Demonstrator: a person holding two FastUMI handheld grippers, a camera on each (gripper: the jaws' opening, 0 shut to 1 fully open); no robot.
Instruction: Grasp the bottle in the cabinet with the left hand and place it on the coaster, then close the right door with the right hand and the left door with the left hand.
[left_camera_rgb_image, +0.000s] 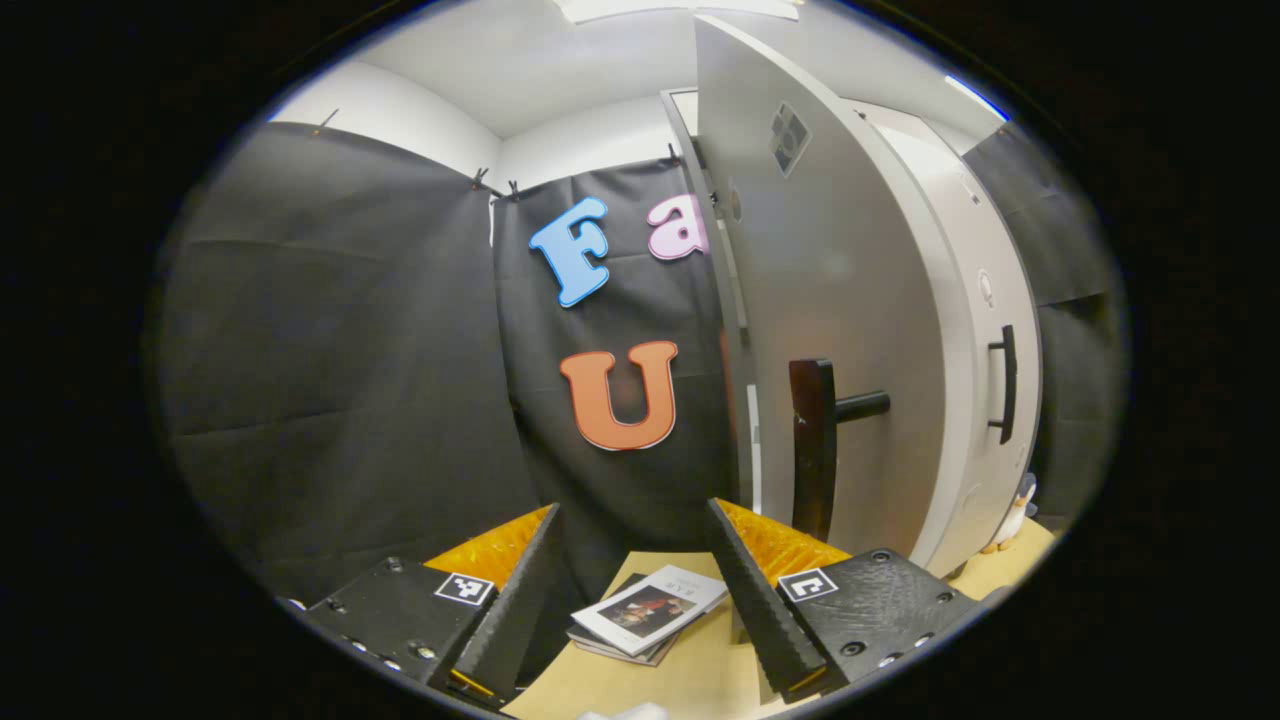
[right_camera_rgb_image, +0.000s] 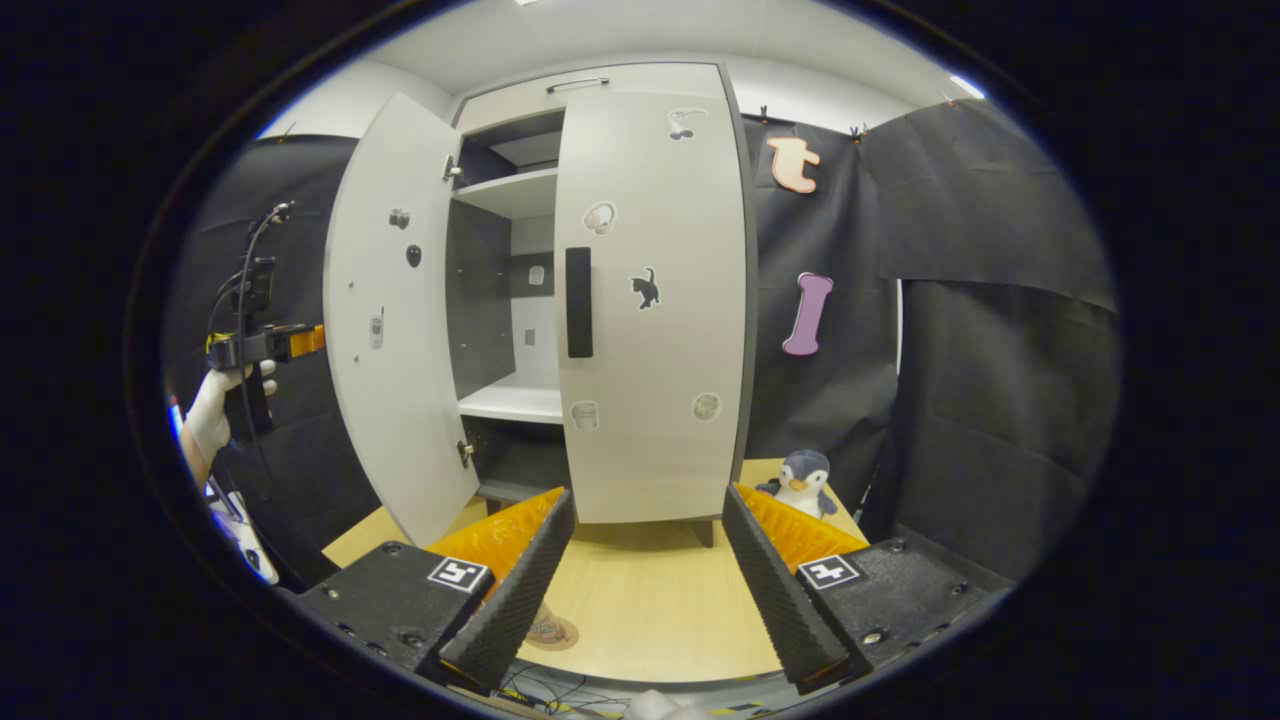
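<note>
Left gripper (left_camera_rgb_image: 635, 590): the jaws stand wide apart with nothing between them. It sits close to the outer face of the left door (left_camera_rgb_image: 830, 330), which stands open, swung out from the cabinet. A dark vertical handle (left_camera_rgb_image: 812, 445) on this door lies just beyond the right-hand finger, not touching it. Past the door's edge, the right door (left_camera_rgb_image: 985, 330) appears with its own handle. Below, on the wooden table (left_camera_rgb_image: 690, 670), lies a small stack of booklets (left_camera_rgb_image: 645, 612). A penguin toy (left_camera_rgb_image: 1012, 515) stands at the far right edge of the table.

Right gripper (right_camera_rgb_image: 645, 590): the jaws stand wide apart and hold nothing. It faces the cabinet (right_camera_rgb_image: 600, 90) from farther back, apart from it. The right door (right_camera_rgb_image: 655, 320) is shut flush against the frame. The left door (right_camera_rgb_image: 395, 320) is open, exposing the shelves (right_camera_rgb_image: 512, 400), which carry no bottle. The coaster (right_camera_rgb_image: 552, 632) lies on the table (right_camera_rgb_image: 650, 610) near the left finger, partly hidden by it; whether the bottle stands there cannot be told. The penguin toy (right_camera_rgb_image: 803, 483) stands beside the cabinet's right corner. At far left, a gloved hand (right_camera_rgb_image: 215, 410) holds the other gripper beside the open door.
</note>
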